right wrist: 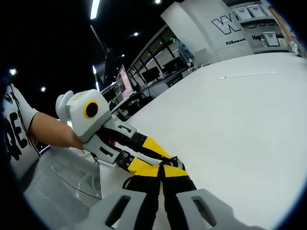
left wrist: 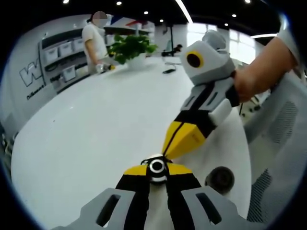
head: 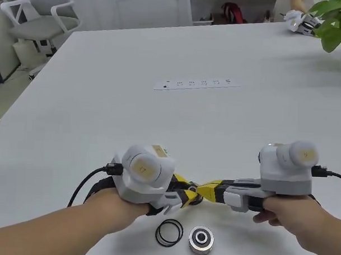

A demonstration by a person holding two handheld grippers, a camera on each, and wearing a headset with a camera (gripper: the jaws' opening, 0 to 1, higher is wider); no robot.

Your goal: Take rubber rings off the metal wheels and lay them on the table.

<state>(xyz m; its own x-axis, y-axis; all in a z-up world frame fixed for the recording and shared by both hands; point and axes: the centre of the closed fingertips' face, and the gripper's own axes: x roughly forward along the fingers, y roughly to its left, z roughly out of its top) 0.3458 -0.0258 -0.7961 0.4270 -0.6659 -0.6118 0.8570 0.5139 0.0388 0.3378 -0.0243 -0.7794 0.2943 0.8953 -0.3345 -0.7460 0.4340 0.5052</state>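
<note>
My left gripper [head: 189,195] is shut on a small metal wheel [left wrist: 157,166], held up between its yellow-and-black jaws [left wrist: 157,170]. From the right, my right gripper [head: 202,191] meets it tip to tip. Its narrow yellow tips [left wrist: 166,152] are shut at the wheel's rim, apparently on its black rubber ring. In the right gripper view, my right gripper [right wrist: 164,168] touches the left gripper [right wrist: 169,160]. Below the tips, two black rubber rings [head: 169,232] lie on the white table [head: 159,121]. Beside them sits a second metal wheel [head: 201,239], which is also a dark disc [left wrist: 220,178] on the table.
A white power strip [head: 197,83] lies mid-table. A potted plant [head: 334,21] and a spare gripper [head: 300,21] sit at the far right corner. An office chair [head: 37,22] stands beyond the far left edge. A person [left wrist: 96,38] stands near the plant.
</note>
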